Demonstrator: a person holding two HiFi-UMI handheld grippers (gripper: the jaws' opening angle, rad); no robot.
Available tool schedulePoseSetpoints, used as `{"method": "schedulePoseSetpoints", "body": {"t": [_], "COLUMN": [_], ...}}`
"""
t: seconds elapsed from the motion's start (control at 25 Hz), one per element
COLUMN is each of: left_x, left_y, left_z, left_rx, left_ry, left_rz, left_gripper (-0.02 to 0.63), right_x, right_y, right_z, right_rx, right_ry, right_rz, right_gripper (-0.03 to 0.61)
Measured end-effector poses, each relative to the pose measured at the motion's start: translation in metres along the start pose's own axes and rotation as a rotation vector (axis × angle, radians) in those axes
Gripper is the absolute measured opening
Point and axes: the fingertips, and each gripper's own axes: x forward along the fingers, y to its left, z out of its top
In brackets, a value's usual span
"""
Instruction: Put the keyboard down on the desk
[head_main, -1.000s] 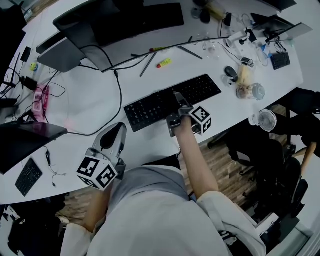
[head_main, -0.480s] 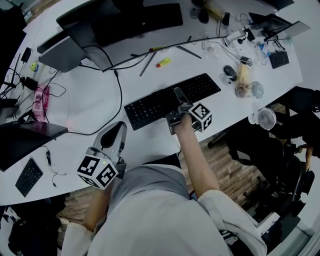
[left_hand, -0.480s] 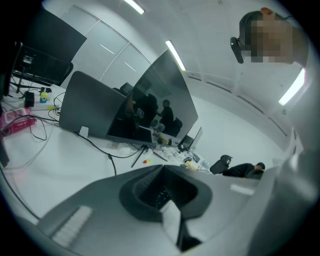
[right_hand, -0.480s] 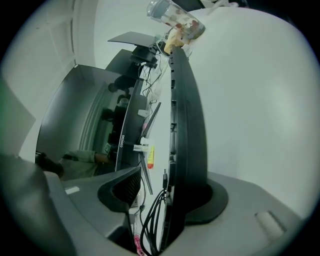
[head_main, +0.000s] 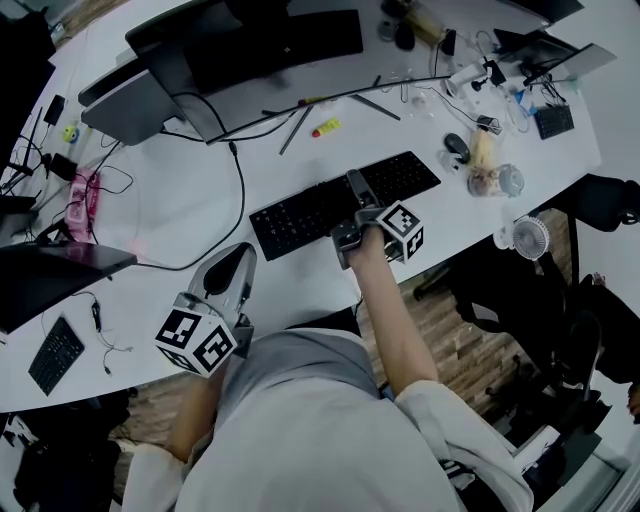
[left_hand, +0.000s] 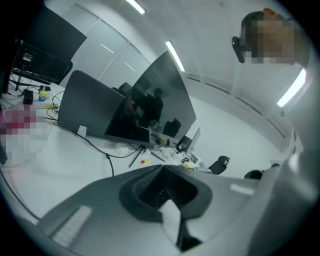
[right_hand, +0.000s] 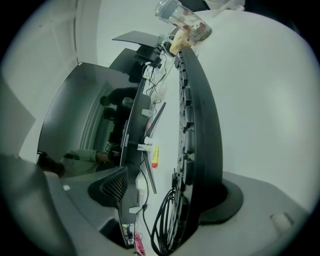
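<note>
Head view, desk (head_main: 170, 200): I see a broad, smooth white top that curves across the frame, with its near edge running just below both grippers.
Monitor (head_main: 250, 40): a flat, glossy black panel at upper centre, with a grey slab-shaped stand to its left.
Keyboard (head_main: 300, 210): a long, thin, matte black slab with low keys, lying slantwise at centre. Its right end is higher in the frame and its near long edge sits close to the desk edge.
Right gripper (head_main: 355, 195): the claw is spread over the middle of that near edge. In the right gripper view I read the slab edge-on, resting against one jaw, while the ribbed pad of the other stands clear of the keys.
Left gripper (head_main: 243, 252): grey, rounded jaws are pressed together at the tips and hold nothing, at lower left of centre.
Cable (head_main: 238, 190): a thin black loop running from the monitor, left of the keyboard.
Open room: I have bare white surface between the cable loop and the keyboard's left end.
Mouse (head_main: 455, 147): small, dark and rounded, just off the keyboard's right end amid clutter.
</note>
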Motion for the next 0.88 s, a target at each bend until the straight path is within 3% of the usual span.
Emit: {"method": "schedulePoseSetpoints", "body": {"t": [0.2,0.6,0.88], "left_x": [-0.002,-0.006,-0.007], "left_y": [-0.002,-0.005,-0.011], "left_z": [0.001,0.001,0.0], "left_rx": [0.003,0.003,0.0], "left_ry": [-0.008,-0.017,-0.02], "left_rz": [-0.006,-0.017,-0.034], "left_gripper": [0.0,0.0,0.0], "right_x": [-0.003,-0.02,-0.03], "right_y": [-0.009,-0.027,-0.033], "right_z": [0.0,0.007,0.008], "right_rx": [0.047,0.075,0.121], "right_ry": [-0.023,-0.064,-0.067], "right_rz": [-0.051,-0.169,-0.149], "right_gripper": [0.477,0.517,0.515]}}
